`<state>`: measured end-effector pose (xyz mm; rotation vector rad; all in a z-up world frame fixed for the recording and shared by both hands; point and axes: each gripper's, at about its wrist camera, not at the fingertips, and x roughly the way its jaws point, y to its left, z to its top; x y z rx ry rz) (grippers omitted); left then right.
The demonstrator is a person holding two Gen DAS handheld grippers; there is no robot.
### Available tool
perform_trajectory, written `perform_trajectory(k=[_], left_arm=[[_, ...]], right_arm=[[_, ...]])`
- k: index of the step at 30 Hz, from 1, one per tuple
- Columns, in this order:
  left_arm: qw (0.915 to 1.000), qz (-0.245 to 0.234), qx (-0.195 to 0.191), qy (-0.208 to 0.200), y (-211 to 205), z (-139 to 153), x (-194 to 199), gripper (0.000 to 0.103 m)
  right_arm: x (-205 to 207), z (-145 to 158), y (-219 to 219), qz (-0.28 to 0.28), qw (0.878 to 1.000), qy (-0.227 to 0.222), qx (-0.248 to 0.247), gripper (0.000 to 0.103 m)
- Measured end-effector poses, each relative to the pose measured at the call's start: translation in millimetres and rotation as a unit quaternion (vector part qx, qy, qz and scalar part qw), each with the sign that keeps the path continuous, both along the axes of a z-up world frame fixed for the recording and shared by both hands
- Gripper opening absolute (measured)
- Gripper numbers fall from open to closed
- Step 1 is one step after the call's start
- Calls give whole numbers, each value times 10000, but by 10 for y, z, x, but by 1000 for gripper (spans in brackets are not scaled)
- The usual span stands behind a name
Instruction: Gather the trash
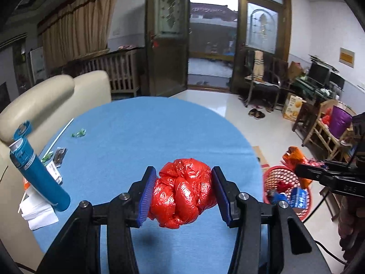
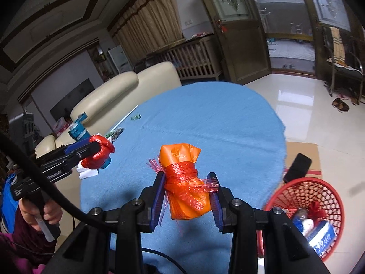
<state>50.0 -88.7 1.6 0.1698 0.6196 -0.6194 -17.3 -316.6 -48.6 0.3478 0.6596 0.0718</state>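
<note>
Two gripped bundles (image 1: pixel 182 193) (image 2: pixel 186 182) (orange upright)

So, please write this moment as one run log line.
left tongs: shut on crumpled red plastic bag | right tongs: shut on orange tied packet | red mesh basket: beside table

We hold our left gripper (image 1: pixel 183 193) raised and tilted downward, its blue pads (image 1: pixel 146 196) clamped on something. Our right gripper (image 2: pixel 188 197) sits to its right, likewise raised and clamped tight. Our left hand (image 2: pixel 38 212) wraps the left handle.
</note>
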Motion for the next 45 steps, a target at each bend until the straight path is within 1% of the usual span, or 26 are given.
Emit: perform_trajectory(k=[6,8,13,16,20,31,45], left_arm=[[9998,-132,47,-162,-158,99,-175,52],[9997,-141,96,-161,-205,113,-193,52],[9994,-156,199,-240,-343,160,-258,52],[9989,-146,283,-356,-435,173,-383,52],[9980,-154,375,-488,-504,194,-435,52],[9954,-175,614,-717,-649,199,-574,52],[9923,-339,826,-855,-792,187,-665,52]], right_arm=[[-258,155,-216,-270,9993,-242,95,39],[-316,199,-256,-345,9989,-308,102,39],[-439,260,-363,-466,9980,-410,133,39],[-527,297,-414,-529,9974,-475,143,39],[-615,332,-500,-633,9963,-548,171,39],[-786,325,-699,-835,9943,-606,278,39],[-978,342,-822,-991,9925,-619,351,39]])
